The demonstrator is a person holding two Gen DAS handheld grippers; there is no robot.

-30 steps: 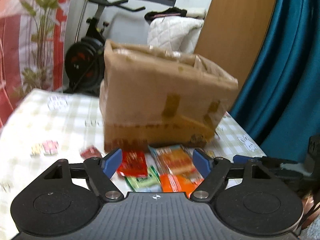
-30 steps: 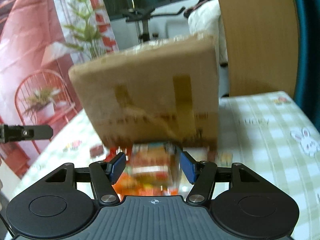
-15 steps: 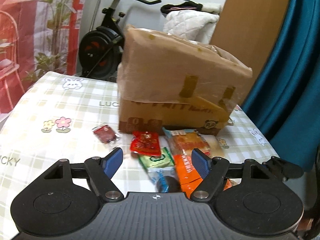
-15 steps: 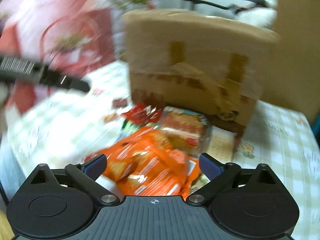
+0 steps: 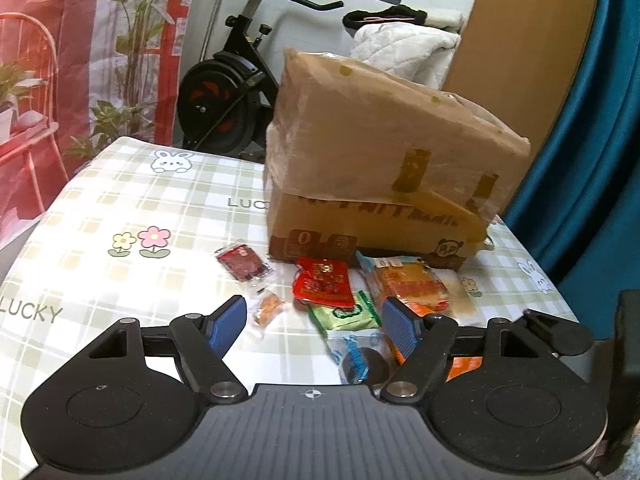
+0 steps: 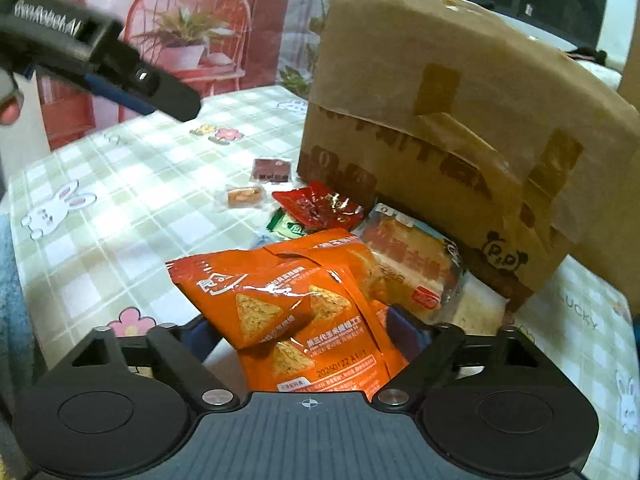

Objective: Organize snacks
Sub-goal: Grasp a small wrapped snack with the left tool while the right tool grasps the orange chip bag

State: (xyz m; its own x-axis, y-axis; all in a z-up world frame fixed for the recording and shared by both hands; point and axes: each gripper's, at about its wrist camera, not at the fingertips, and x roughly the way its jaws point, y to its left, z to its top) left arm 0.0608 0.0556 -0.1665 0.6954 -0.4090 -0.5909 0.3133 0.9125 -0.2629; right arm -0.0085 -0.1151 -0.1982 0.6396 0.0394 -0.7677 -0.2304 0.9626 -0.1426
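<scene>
- The counter [image 5: 120, 200] wears a checked cloth printed with rabbits and flowers; a taped box [image 5: 384, 176] stands on its far half.
- Snacks lie in a loose heap against the near foot of the box – a red pack [image 5: 324, 282], a green pack [image 5: 346, 314] partly under it, and a clear-wrapped cake [image 5: 412, 284] to the right.
- Two small packets sit apart to the left of the heap: a dark red sachet [image 5: 242, 264] and a tiny orange one [image 5: 267, 307].
- A clear pack with blue print [image 5: 358, 356] lies nearest the left gripper [image 5: 314, 324].
- The left gripper hangs above the near edge of the heap, jaws apart, with nothing between the pads.
- The right gripper [image 6: 308, 332] points steeply down at two orange chip bags [image 6: 280, 296], one lying across the other.
- Its jaws are closing – the chip bags sit between them, covering both fingertips, so whether the pads press on the bags cannot be told.
- In the right wrist view the left gripper's finger [image 6: 120, 76] crosses the upper left corner, well above the counter.
</scene>
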